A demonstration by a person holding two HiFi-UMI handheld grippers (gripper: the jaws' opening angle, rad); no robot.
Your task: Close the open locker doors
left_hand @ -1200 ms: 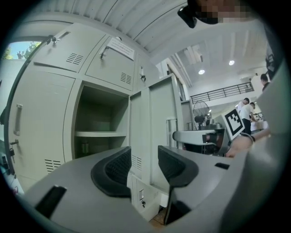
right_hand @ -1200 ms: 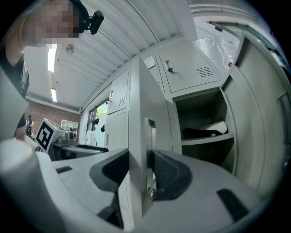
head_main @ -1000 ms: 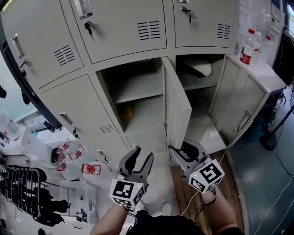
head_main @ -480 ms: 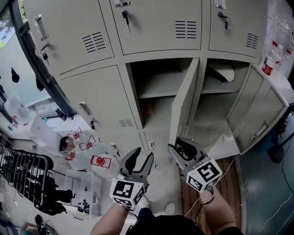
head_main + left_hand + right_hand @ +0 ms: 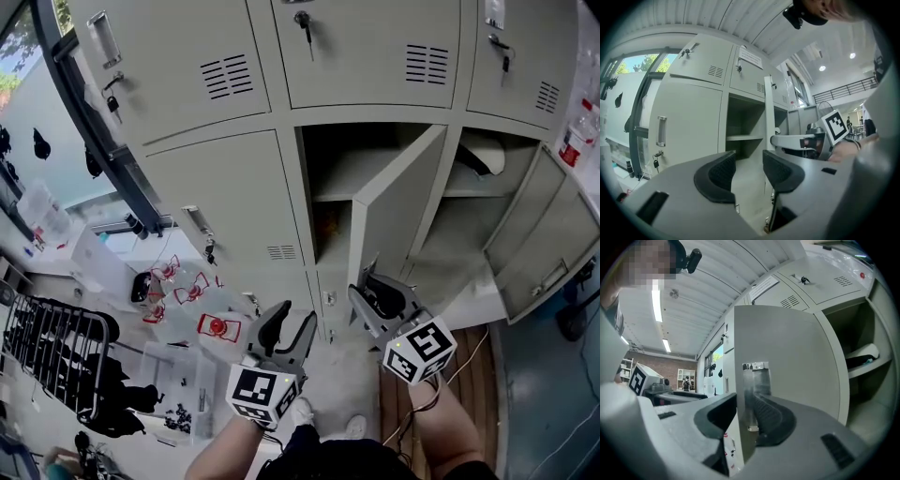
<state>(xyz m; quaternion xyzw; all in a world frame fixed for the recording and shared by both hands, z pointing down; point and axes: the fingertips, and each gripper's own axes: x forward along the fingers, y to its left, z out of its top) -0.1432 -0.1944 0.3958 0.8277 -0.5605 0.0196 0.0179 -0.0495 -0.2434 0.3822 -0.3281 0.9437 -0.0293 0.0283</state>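
Two lower lockers stand open in the head view. The middle locker's door (image 5: 398, 206) is swung partway across its opening, and the right locker's door (image 5: 539, 244) hangs wide open. My right gripper (image 5: 375, 286) straddles the middle door's lower free edge. In the right gripper view, that door (image 5: 787, 357) runs between the jaws of my right gripper (image 5: 740, 413). The jaws have just been closing, and both pads now lie against the door. My left gripper (image 5: 289, 323) stands open and holds nothing, left of the door; my left gripper (image 5: 749, 164) faces the open compartment (image 5: 745, 122).
Clear plastic boxes (image 5: 211, 328) with red pieces and a black wire rack (image 5: 47, 356) stand on the floor at the left. Keys (image 5: 305, 23) hang in the shut upper doors. A white thing (image 5: 483, 159) lies on the right locker's shelf. Wooden boards (image 5: 469, 375) run under the right arm.
The middle door has swung from square-on to angled across its opening, with my right gripper at its edge. Both grippers have shifted along the lockers. The right jaws have narrowed.
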